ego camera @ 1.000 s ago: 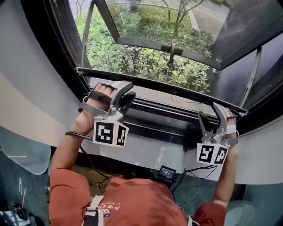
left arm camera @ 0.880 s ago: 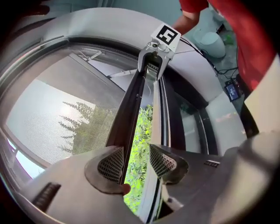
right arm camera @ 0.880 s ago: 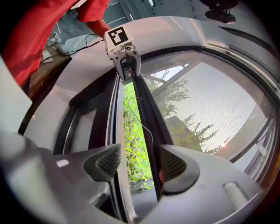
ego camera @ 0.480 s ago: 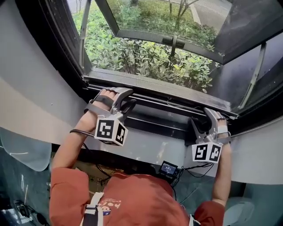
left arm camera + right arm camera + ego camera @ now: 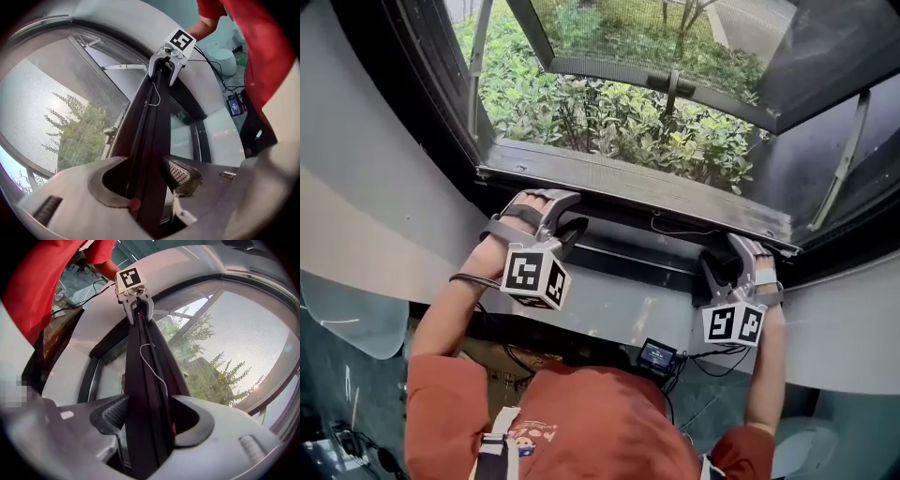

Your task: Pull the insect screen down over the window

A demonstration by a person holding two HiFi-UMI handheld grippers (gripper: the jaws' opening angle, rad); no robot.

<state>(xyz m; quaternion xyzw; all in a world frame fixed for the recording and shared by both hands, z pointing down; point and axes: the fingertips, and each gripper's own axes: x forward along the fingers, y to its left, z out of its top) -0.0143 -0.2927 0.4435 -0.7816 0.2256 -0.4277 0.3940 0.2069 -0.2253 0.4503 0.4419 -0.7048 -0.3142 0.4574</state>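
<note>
The insect screen's dark bottom bar (image 5: 647,192) runs across the window low down, just above the sill track. Its mesh (image 5: 56,108) stretches up behind it. My left gripper (image 5: 565,223) straddles the bar's left end. In the left gripper view the bar (image 5: 150,140) runs between the jaws of that gripper (image 5: 147,176). They are opening, and the ribbed pad (image 5: 180,172) stands just off the bar. My right gripper (image 5: 727,255) holds the bar's right end. In the right gripper view this gripper (image 5: 152,420) is shut on the bar (image 5: 145,380).
A thin white cord (image 5: 684,230) lies along the bar. The grey curved sill (image 5: 619,309) sits just below the grippers, with a small screened device (image 5: 654,356) and cables under it. An outward-opened window sash (image 5: 825,56) and green bushes (image 5: 609,112) lie beyond.
Both grippers and the screen bar have come down closer to the sill track, most of it in the first half second. The mesh now covers more of the opening.
</note>
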